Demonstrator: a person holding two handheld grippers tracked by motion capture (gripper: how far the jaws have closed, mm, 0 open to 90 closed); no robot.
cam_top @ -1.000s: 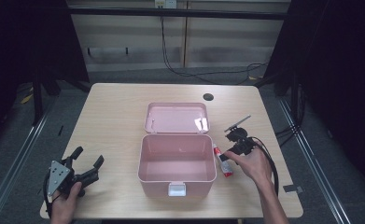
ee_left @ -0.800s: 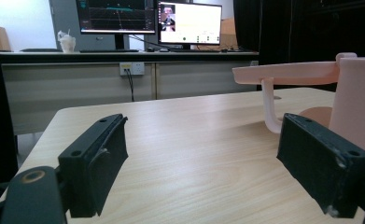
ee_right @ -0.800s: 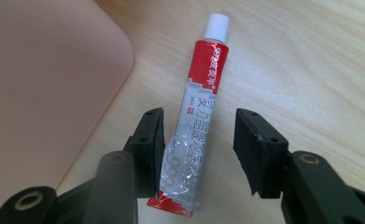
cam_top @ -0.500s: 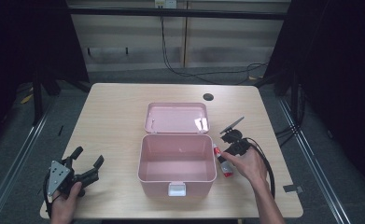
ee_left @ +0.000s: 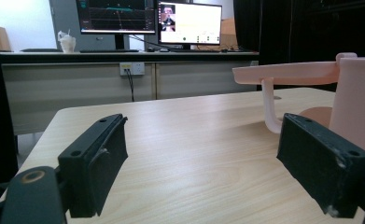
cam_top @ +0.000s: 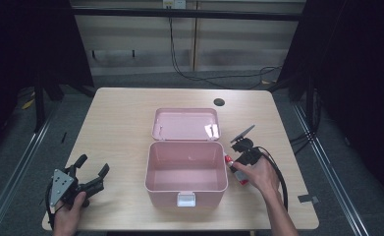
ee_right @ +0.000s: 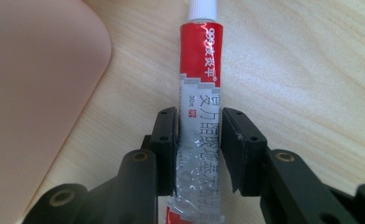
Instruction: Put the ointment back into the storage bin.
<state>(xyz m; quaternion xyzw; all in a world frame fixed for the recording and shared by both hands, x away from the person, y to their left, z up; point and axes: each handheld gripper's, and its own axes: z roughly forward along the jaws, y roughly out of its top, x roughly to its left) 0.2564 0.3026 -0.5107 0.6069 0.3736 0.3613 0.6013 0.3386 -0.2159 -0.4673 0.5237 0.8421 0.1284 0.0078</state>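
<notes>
Right gripper [ee_right: 199, 135]: you've just closed its jaws on the ointment tube [ee_right: 201, 98], lying beside the open pink box [cam_top: 186, 169]; left gripper [cam_top: 84, 177] rests agape.

Printed on the red and silver tube [ee_right: 200, 116]: "999" with Chinese characters in white along the red band near the cap, then "30g" in small print beside a red mark on the silver part. Below that, large red Chinese characters running lengthwise down the silver part. On the monitors [ee_left: 189, 22] behind the counter, screen contents too small to read.
</notes>
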